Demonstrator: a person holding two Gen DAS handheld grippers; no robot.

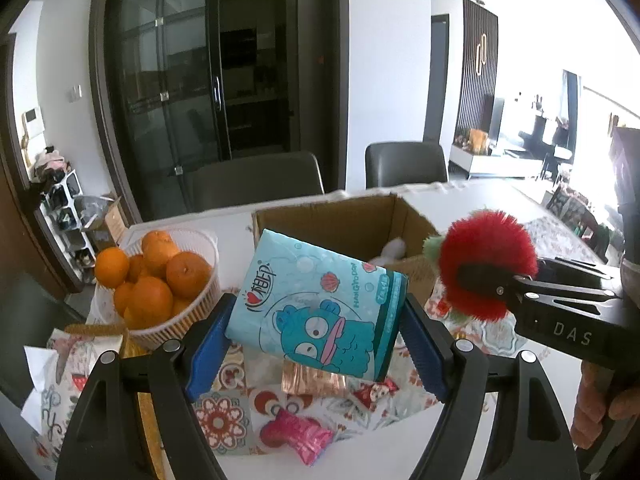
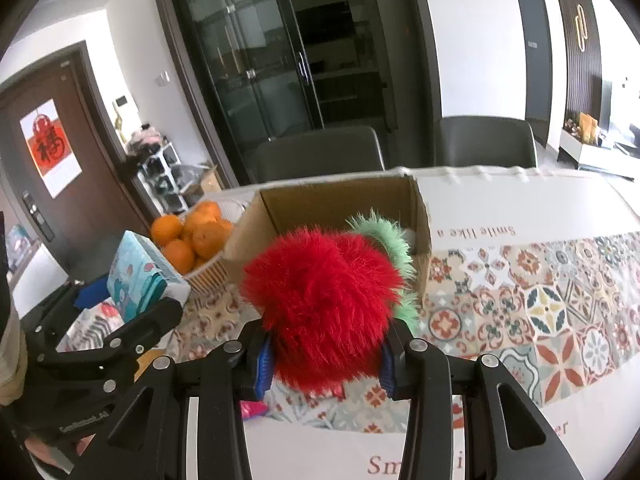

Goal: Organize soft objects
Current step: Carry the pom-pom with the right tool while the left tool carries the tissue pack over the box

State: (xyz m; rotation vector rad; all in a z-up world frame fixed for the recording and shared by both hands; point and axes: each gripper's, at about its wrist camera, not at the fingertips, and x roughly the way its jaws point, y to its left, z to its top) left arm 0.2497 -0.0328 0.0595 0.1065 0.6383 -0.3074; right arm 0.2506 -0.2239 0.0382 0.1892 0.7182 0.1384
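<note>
One glossy rectangular blue tissue pack (image 1: 320,304) clamped in left tongs (image 1: 316,344), one round fluffy red plush ball (image 2: 324,312) clamped in right tongs (image 2: 326,364), one brown cardboard box (image 1: 348,224) beyond both

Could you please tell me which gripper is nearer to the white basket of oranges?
Left. The left gripper, holding the blue tissue pack, is just beside the white basket of oranges. The right gripper, holding the red fluffy toy, is farther away, in front of the open cardboard box.
</note>
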